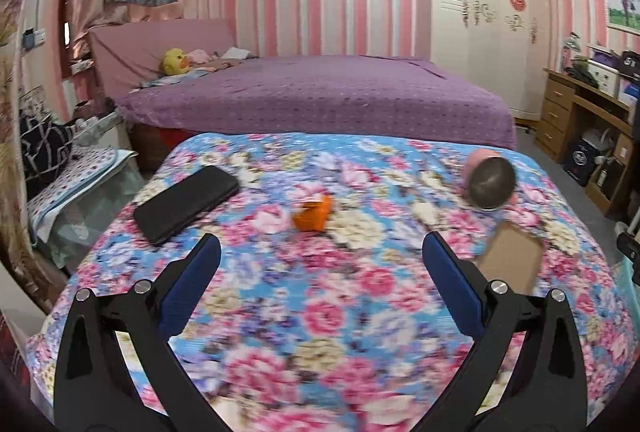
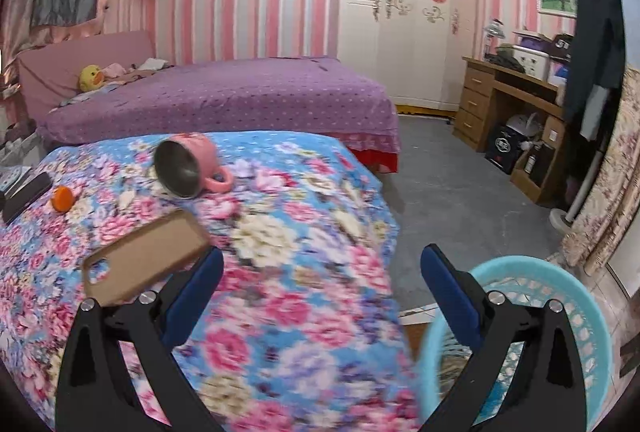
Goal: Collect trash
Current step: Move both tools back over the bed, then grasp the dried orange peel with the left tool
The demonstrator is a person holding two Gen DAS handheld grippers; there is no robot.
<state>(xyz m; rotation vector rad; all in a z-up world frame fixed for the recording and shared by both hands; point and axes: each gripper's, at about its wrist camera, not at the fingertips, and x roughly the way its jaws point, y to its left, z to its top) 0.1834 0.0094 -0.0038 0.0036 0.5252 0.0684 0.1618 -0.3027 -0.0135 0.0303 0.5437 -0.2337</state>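
A piece of orange peel (image 1: 312,215) lies on the floral cloth of the table (image 1: 320,312); it also shows in the right wrist view (image 2: 62,199) at far left. My left gripper (image 1: 321,252) is open and empty, just short of the peel and above the cloth. My right gripper (image 2: 322,264) is open and empty over the table's right edge. A turquoise plastic basket (image 2: 532,280) stands beside the table under the right gripper's right finger.
A pink mug (image 2: 192,164) lies on its side, also in the left wrist view (image 1: 491,184). A brown phone case (image 2: 148,256) and a black phone (image 1: 186,204) lie on the cloth. A purple bed (image 1: 320,96) is behind, a wooden desk (image 2: 512,104) at right.
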